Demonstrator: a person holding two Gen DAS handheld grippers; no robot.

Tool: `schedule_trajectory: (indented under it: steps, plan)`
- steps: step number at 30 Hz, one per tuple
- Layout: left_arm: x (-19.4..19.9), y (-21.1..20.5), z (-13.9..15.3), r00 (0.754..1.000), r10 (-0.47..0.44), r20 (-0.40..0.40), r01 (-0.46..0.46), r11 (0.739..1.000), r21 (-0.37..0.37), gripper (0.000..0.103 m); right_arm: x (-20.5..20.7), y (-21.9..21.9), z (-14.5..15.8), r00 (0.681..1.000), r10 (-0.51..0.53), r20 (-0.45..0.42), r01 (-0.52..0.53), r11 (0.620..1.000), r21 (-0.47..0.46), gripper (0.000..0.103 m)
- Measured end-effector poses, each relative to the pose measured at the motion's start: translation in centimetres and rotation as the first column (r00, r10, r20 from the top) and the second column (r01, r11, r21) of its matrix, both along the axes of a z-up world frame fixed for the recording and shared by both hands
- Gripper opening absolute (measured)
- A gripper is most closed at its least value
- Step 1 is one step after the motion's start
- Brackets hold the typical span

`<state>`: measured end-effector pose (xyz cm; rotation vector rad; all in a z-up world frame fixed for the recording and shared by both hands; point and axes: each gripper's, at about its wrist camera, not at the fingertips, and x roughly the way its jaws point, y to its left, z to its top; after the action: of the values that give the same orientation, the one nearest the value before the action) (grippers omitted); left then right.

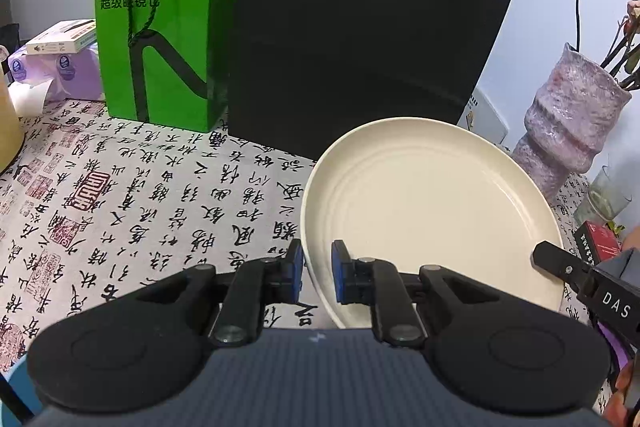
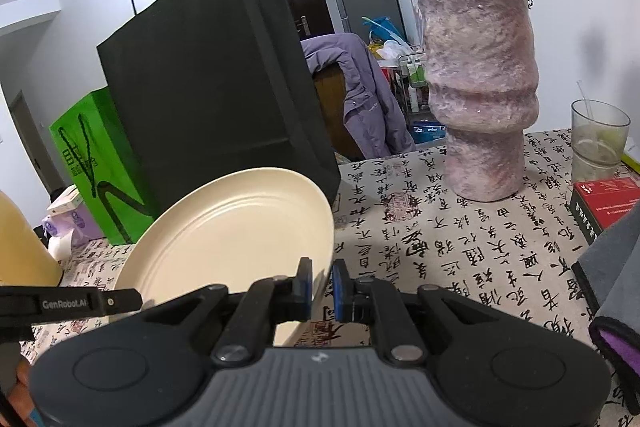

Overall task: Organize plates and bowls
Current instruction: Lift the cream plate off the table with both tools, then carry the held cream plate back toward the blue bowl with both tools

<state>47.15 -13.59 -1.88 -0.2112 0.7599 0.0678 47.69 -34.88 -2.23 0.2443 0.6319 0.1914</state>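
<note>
A cream plate [image 1: 432,211] with ridged rings hangs tilted above the calligraphy tablecloth [image 1: 140,195]. My left gripper [image 1: 317,273] is shut on the plate's left rim, blue pads on either side of the edge. The same plate [image 2: 236,231] shows in the right wrist view, and my right gripper [image 2: 322,285] is shut on its right rim. Each gripper's black finger also enters the other's view: the right one [image 1: 560,265] at the plate's right edge, the left one [image 2: 120,301] at its left edge.
A tall black paper bag [image 1: 360,27] and a green paper bag [image 1: 160,27] stand behind the plate. A pink-grey vase [image 2: 480,99] with dried flowers, a glass [image 2: 598,139] and a red-black box [image 2: 604,207] stand to the right. Tissue packs [image 1: 60,71] lie far left.
</note>
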Motion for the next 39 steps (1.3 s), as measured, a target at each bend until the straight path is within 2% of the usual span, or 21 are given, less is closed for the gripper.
schedule_trajectory:
  steps: [39]
  plan:
    - [-10.6,0.6,5.4,0.993,-0.027,0.114,0.023,0.999,0.038,0.015,-10.9,1.6,4.7,0.997,-0.032,0.066,0.032,0.999,0.001,0.01]
